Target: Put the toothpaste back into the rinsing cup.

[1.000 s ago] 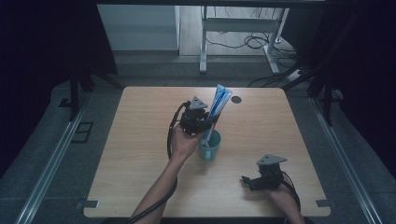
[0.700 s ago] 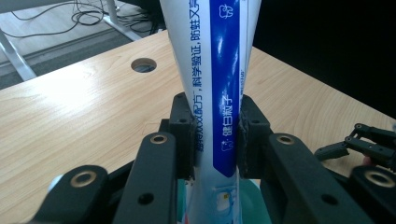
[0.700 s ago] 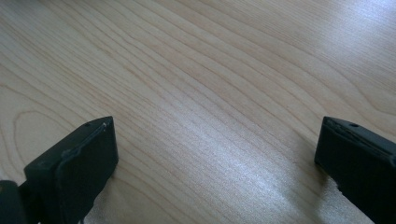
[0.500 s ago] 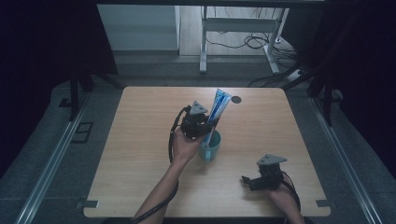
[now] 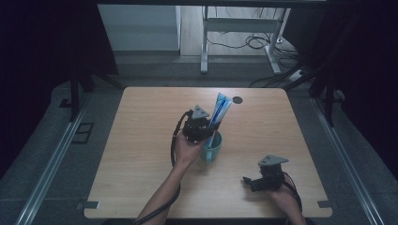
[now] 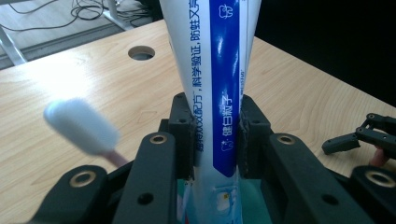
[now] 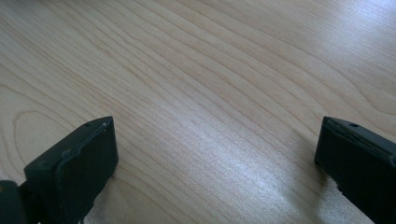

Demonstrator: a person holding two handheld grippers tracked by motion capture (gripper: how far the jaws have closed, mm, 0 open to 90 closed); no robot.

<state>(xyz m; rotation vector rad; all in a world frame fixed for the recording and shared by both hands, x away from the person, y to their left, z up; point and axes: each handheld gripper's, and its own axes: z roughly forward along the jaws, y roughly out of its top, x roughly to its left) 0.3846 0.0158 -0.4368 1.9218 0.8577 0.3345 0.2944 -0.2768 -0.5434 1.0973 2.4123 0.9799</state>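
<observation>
A white and blue toothpaste tube (image 5: 219, 110) stands nearly upright at the table's middle, with my left gripper (image 5: 210, 131) shut on its lower half. In the left gripper view both pads press the toothpaste tube (image 6: 219, 93) from the sides. Its lower end dips into the mouth of a teal cup (image 5: 212, 150). A toothbrush (image 6: 81, 126) with a white head and pink handle leans out of the cup (image 6: 257, 200). My right gripper (image 5: 248, 182) rests open on the table at the front right, nothing between its jaws (image 7: 215, 163).
The wooden table (image 5: 141, 140) has a round cable hole (image 5: 237, 100) near its far edge. Behind the table, desk legs and cables (image 5: 244, 42) lie on the floor. The right gripper (image 6: 348, 140) lies at the right in the left gripper view.
My left gripper has sunk a little with the toothpaste tube, toward the cup. The right gripper has stayed where it was.
</observation>
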